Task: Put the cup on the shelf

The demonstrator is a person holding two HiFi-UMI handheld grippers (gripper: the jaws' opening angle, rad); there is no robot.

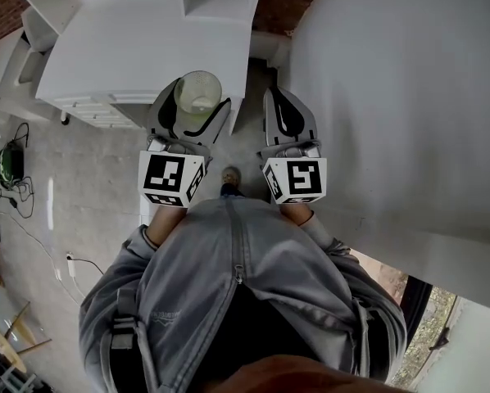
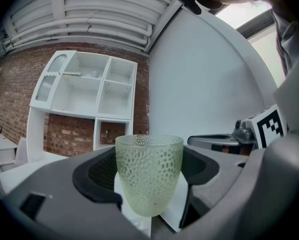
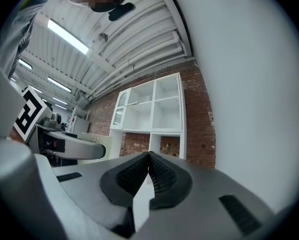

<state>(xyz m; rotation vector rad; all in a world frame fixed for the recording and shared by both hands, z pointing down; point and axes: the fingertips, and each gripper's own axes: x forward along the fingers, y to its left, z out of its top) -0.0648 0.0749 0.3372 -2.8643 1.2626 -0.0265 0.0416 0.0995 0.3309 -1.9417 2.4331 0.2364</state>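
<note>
Left gripper view, nearest first: we see the left gripper (image 2: 150, 159) clamped on the cup (image 2: 149, 179). Its dark pads sit on either side of the cup wall, and the jaws stand wide only because the cup is wide. The cup is pale green and dimpled, upright with its long axis vertical and mouth up, centred low in the frame.

In the right gripper view, the right gripper (image 3: 149, 160) has its jaws pressed together with nothing between them. The head view shows both grippers side by side, level with each other.

Farther off, upper left of the left gripper view, the white shelf (image 2: 92, 86) stands against the brick wall (image 2: 64, 131). It is well apart from the cup, with its open compartments facing us.

We judge this to be the carry step. The shelf lies ahead and left of centre, the left hand does the placing, and the right is spare. The next move needs the cup kept upright and lined up with one compartment.
</note>
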